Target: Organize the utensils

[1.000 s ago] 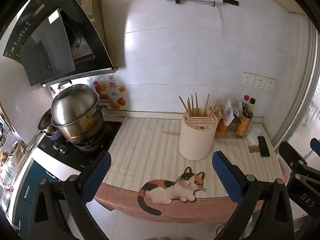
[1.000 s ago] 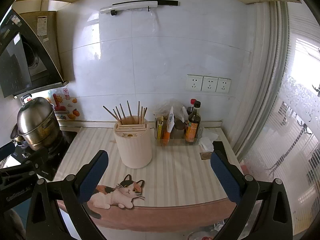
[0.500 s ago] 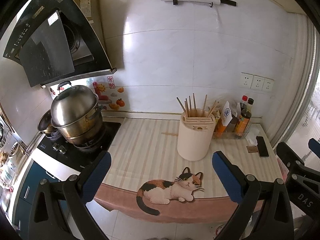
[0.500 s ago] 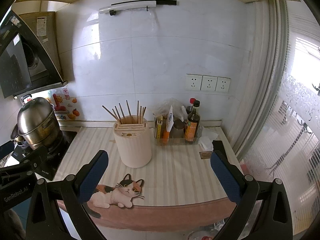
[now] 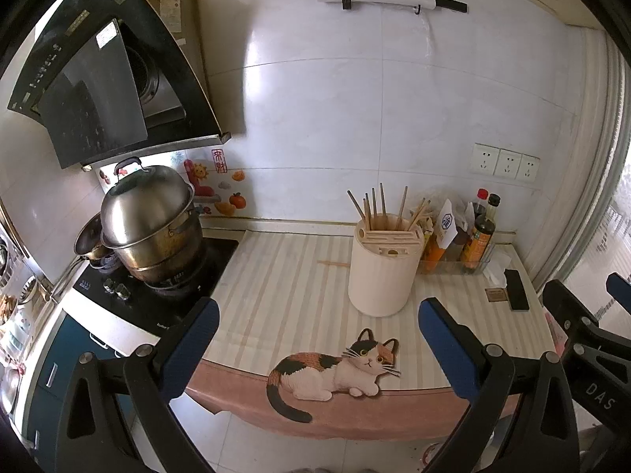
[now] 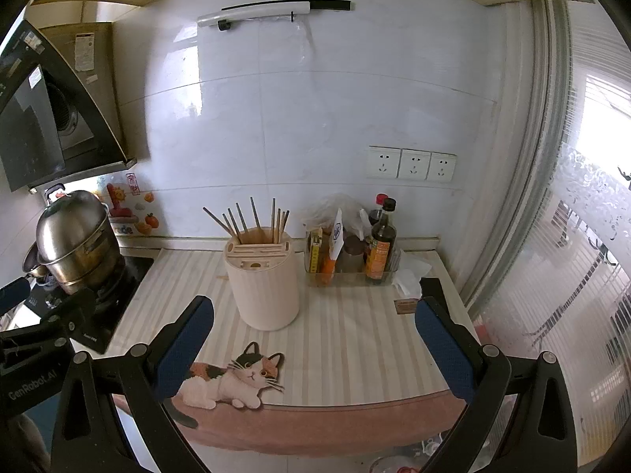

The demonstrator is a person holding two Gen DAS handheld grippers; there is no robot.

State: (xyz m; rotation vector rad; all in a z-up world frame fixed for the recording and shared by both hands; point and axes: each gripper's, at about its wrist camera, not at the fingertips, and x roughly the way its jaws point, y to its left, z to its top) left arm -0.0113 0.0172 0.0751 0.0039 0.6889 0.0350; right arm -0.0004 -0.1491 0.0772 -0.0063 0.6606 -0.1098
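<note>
Cream round holder [image 5: 384, 272] upright on striped counter — chopsticks [image 5: 378, 209] fanned inside.

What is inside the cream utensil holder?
Several wooden chopsticks stand in the back opening of the cream utensil holder, leaning at varied angles. The slotted wooden insert in front looks empty. The chopsticks' lower ends are hidden by the holder's wall.

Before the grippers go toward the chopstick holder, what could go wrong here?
The loose chopstick lies flat on the counter behind the cream holder, so a reach for it may knock the holder. The upright chopsticks fan outward and could snag an open finger. The bottles stand close beside the holder, and the steel pot sits on the stove, so wide swings seem risky.
</note>
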